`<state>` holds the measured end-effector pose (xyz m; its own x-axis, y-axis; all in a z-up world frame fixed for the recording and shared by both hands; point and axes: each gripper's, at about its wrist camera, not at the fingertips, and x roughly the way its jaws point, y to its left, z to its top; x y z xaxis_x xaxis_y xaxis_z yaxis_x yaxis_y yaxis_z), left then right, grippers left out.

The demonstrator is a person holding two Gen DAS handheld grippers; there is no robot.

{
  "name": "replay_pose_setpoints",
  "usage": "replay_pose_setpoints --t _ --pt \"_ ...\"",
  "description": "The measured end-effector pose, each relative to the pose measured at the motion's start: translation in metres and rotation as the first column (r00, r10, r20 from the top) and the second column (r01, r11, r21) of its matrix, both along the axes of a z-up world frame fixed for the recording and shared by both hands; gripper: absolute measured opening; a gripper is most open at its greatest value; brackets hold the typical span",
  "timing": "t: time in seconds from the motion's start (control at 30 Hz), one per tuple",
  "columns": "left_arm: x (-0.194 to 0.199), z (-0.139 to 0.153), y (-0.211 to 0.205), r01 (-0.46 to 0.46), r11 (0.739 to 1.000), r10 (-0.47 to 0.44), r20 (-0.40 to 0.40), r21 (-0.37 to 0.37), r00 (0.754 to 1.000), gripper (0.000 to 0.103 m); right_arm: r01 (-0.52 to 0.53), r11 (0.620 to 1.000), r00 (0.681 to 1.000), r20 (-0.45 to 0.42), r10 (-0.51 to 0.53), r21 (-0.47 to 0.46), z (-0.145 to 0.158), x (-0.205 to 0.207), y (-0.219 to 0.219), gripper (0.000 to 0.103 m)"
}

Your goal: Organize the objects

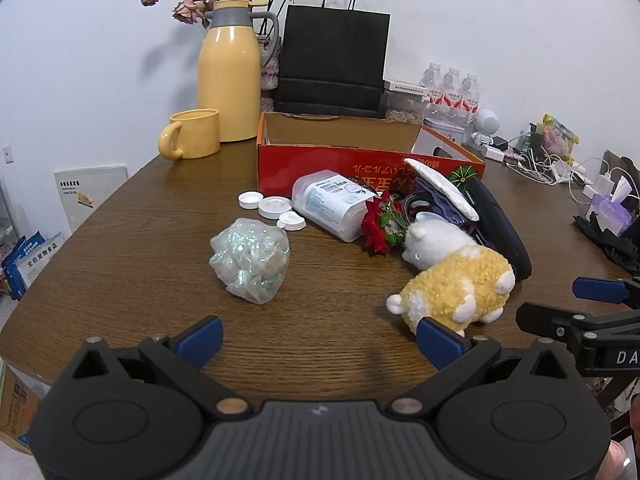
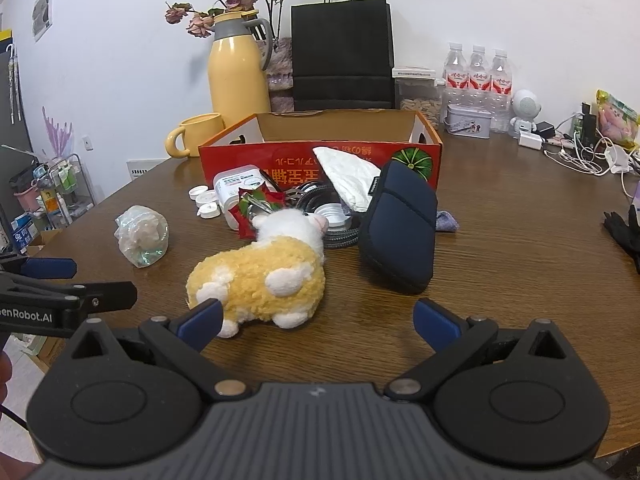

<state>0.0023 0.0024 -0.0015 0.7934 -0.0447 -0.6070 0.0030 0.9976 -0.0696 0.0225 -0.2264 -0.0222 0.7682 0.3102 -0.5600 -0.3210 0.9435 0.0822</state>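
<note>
Task barely begun: both the left hand-held gripper (image 1: 320,338) and right hand-held gripper (image 2: 318,320) hover with fingers apart, empty, while the plush toy (image 2: 260,270), crumpled plastic bag (image 1: 250,266), dark pouch (image 2: 400,232) lie ahead on the table (image 1: 140,240), red box (image 2: 320,160) beyond looking empty.

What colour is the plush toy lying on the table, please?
The plush toy is yellow with white patches and a white head, clearest in the right wrist view.

Box (image 2: 320,168) floor hidden by its front wall — black gloves (image 2: 626,232) cut by frame edge
</note>
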Motion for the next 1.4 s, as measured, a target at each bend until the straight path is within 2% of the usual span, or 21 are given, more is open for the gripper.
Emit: replay_pose_setpoints --t 0.27,0.53,1.1,1.3,1.4 --pt "0.007 -0.001 0.015 -0.021 1.000 0.021 0.021 0.001 1.000 0.103 -0.049 0.999 0.999 0.014 0.049 -0.005 -0.001 0.006 0.016 0.103" --pt "0.024 -0.001 0.036 -0.046 0.998 0.044 0.042 0.034 0.998 0.102 -0.108 0.993 0.993 0.039 0.110 -0.038 -0.005 0.016 0.042 0.103" --pt "0.078 -0.022 0.055 -0.004 0.997 0.002 0.023 0.076 1.000 0.101 -0.110 0.986 0.994 0.008 0.112 -0.124 -0.022 0.044 0.072 0.103" --pt "0.094 -0.032 0.057 -0.003 0.998 0.003 0.002 0.056 1.000 0.090 -0.111 0.986 0.994 0.009 0.113 -0.128 -0.025 0.050 0.074 0.103" --pt "0.096 -0.035 0.058 0.007 0.999 -0.008 0.014 0.038 1.000 0.066 -0.112 0.986 0.994 -0.002 0.113 -0.122 -0.026 0.053 0.074 0.103"
